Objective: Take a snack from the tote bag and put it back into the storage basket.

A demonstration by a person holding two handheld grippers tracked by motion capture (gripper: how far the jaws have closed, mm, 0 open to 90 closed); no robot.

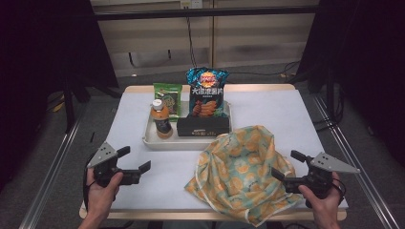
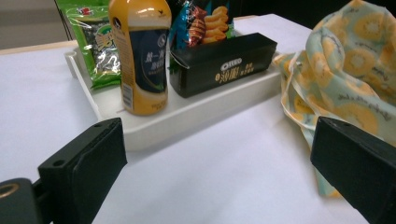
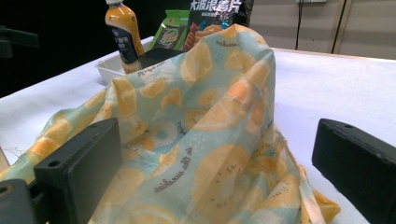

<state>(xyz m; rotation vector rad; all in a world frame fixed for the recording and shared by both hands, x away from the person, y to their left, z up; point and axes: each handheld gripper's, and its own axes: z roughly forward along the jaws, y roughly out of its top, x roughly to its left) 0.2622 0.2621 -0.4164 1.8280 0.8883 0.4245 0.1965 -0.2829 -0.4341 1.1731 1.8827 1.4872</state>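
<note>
Both pairs of tongs wide and empty: left gripper (image 1: 135, 163) on bare table left of the fabric bag (image 1: 241, 171), right gripper (image 1: 288, 164) at the bag's right edge. Bag slumped at near right, just near of the tray (image 1: 149, 139), peak toward the far side, long axis near-to-far. Likely hazards: limp cloth slipping from a shallow pinch, or a dragged fold tipping the bottle (image 1: 161, 119).
</note>
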